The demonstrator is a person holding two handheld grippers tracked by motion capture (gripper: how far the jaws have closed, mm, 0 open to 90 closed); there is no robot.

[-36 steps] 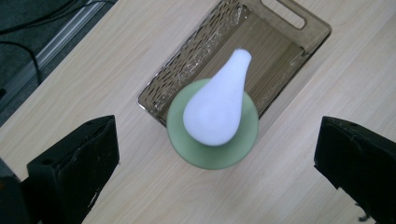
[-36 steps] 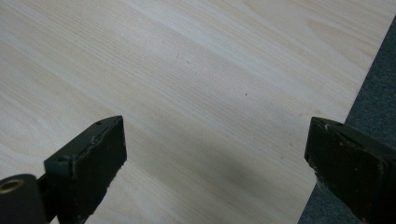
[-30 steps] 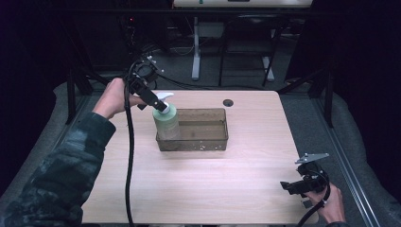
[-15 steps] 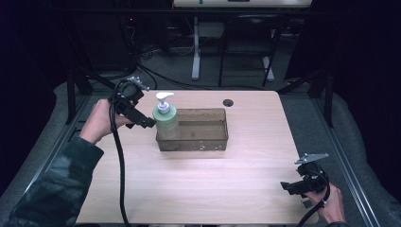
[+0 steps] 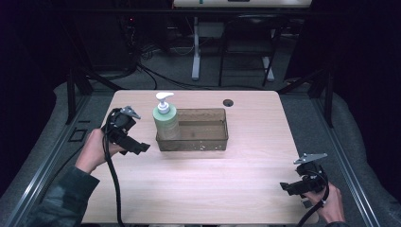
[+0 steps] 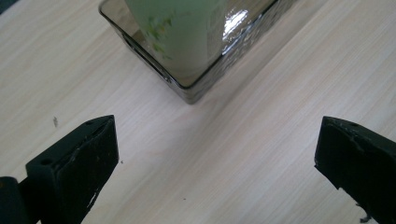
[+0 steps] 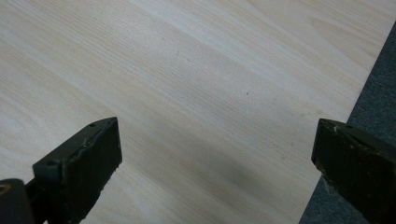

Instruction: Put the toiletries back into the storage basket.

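A: Green soap bottle [image 5: 165, 120] with a white pump stands upright in the left end of the smoked clear tray [image 5: 208, 142] on the tabletop [image 5: 213, 189]. Placement judged complete.

B: State of the left gripper [image 5: 135, 144]?

A: Fingers spread wide, pinching nothing, just beside the tray's left end and apart from it. What is left, at most, is clearing the hand away.

B: Right gripper [image 5: 291, 187]?

A: Fingers spread, empty, at the near right corner, well apart from the tray.

B: View differences?

A: Left gripper view shows the bottle's base [image 6: 180, 32] seated inside the tray corner [image 6: 189, 91]; the high view shows the pump and both hands
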